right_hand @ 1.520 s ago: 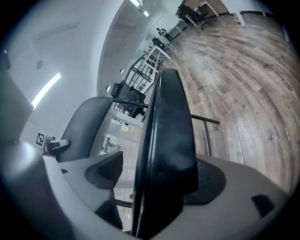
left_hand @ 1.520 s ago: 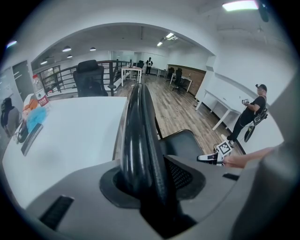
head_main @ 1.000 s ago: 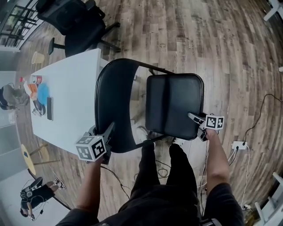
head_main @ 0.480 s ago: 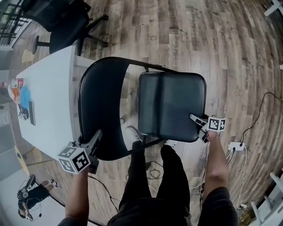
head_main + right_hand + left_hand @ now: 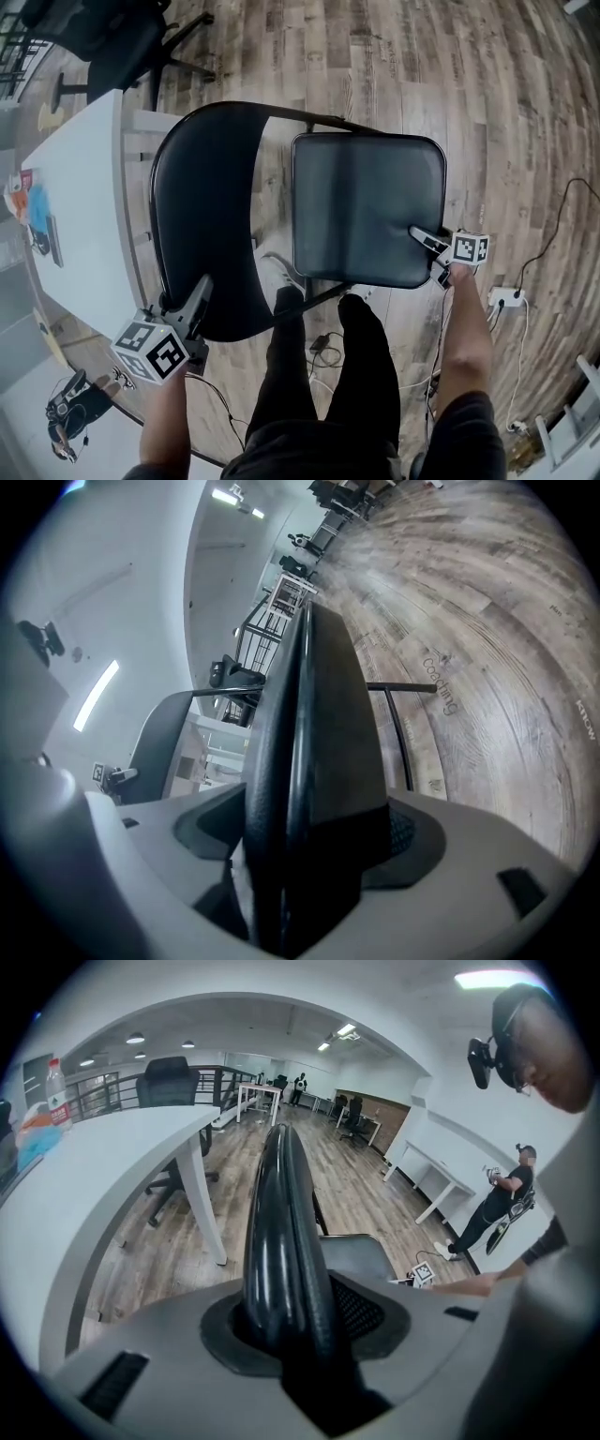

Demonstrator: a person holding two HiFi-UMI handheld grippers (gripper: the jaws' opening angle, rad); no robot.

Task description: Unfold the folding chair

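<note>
We log: left gripper (image 5: 200,286) fingers clamp the backrest (image 5: 216,216) rim; right gripper (image 5: 422,242) fingers clamp the seat (image 5: 366,206) corner. Surface (image 5: 84,206) flanks backrest; open floor (image 5: 422,66) beyond seat.

A wood-plank floor (image 5: 394,56) of grey-brown boards spreads out below me. At my left stands a long white table (image 5: 89,206) on white legs, with a water bottle (image 5: 58,1089) and some orange and blue clutter (image 5: 37,208) on it. Past its corner sits a black office chair (image 5: 94,37). At my right a white power strip (image 5: 503,300) lies on the boards, with cables trailing from it. The walls and ceiling are white, lit by strip lights (image 5: 342,1030). A dark railing (image 5: 94,1096) runs behind the table. Farther off stand more white desks (image 5: 433,1168), with a person (image 5: 497,1206) beside them.
</note>
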